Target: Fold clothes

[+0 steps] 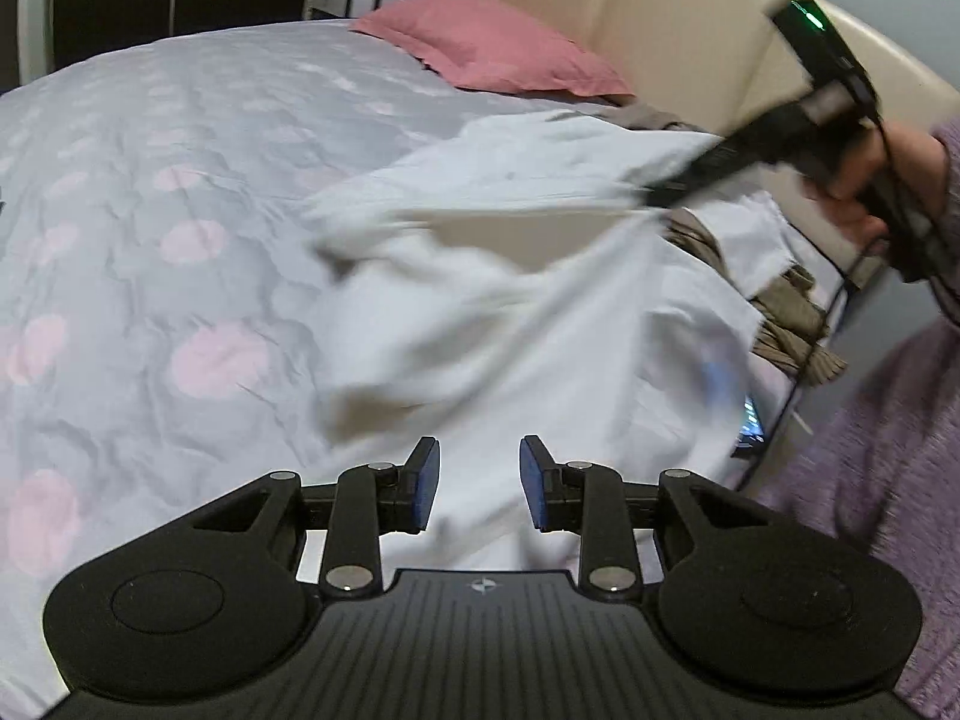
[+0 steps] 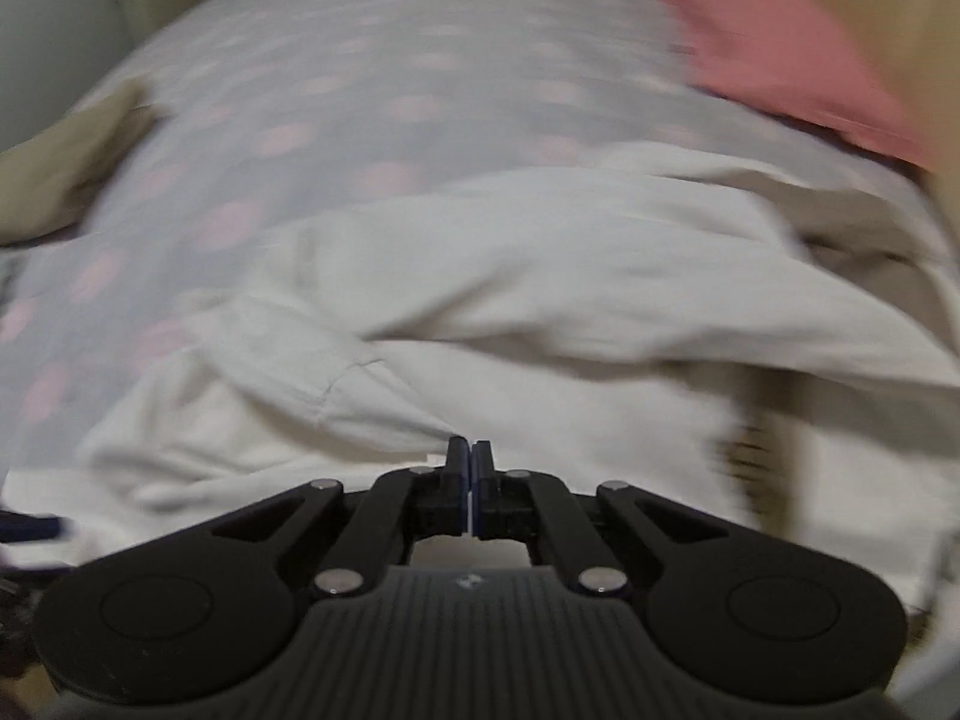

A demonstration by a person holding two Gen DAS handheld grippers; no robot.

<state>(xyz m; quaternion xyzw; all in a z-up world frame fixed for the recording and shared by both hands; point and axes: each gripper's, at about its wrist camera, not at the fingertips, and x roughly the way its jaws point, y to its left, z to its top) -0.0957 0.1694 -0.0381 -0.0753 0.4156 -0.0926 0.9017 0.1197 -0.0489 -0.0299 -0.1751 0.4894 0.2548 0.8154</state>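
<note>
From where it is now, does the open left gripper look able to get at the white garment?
Probably yes. The left gripper is open with the white garment directly ahead of its fingers and nothing between. The right gripper holds it from another side.

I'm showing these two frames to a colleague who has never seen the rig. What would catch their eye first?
Probably the white garment, bunched and blurred mid-bed, pinched in the right gripper and pulled taut. Next, the pink pillow against the cream headboard, and the grey duvet with pink dots. The left gripper hangs open over the cloth.

Left tongs (image 1: 479, 483) apart over white garment (image 1: 480, 300), spotted bedcover (image 1: 150, 210)
</note>
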